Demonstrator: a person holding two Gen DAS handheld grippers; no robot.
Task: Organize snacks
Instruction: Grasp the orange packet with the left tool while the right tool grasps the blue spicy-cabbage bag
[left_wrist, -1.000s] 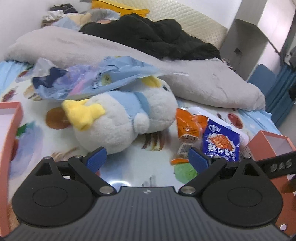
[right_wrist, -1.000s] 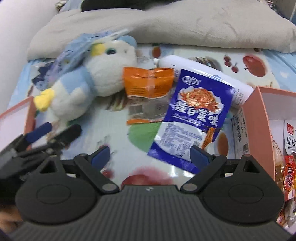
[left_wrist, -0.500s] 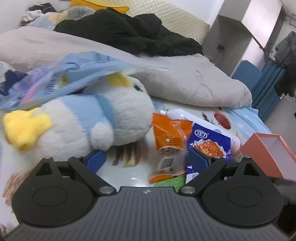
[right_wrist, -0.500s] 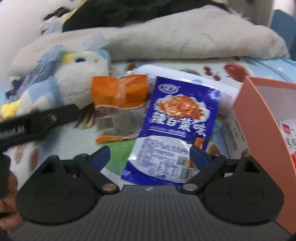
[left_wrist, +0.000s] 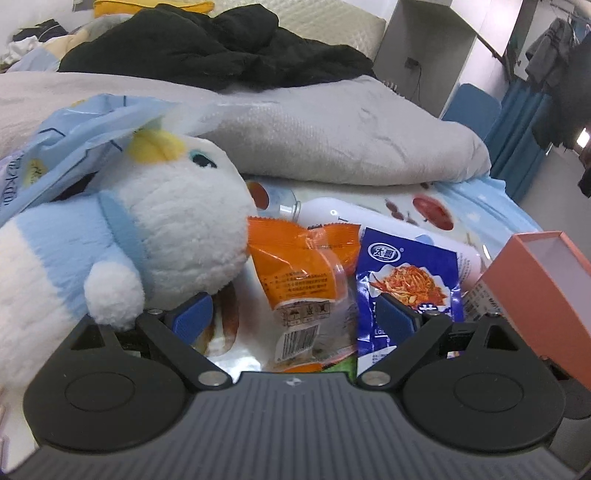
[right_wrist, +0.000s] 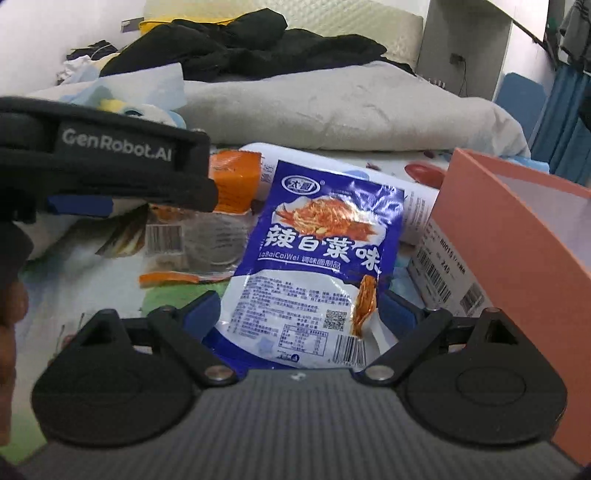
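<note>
The right gripper (right_wrist: 297, 314) has its fingers wide apart, one on each side of the bottom of the blue pack (right_wrist: 317, 266). The pack lies flat on the bed sheet (right_wrist: 74, 280), just beside the pink box (right_wrist: 517, 258). The left gripper (left_wrist: 295, 314) also has its fingers apart, and the orange pack (left_wrist: 306, 273) lies between them. That pack touches the soft toy bird (left_wrist: 147, 236) on one side and the blue pack on the other. A white bottle (left_wrist: 332, 214) lies behind both packs. It looks like each gripper is about to pick up one pack. To do this well, the right fingers should go low, so the tips slide down along the thin edges and pinch the flat pack firmly. If they close too high, the slippery pack could just bend and slip out. The left fingers should stay away from the bird, or its fluff may get caught in the pinch. Lift slowly, then carry the blue pack over the box wall and let go inside. The box is right there, so this could be a short move.
</note>
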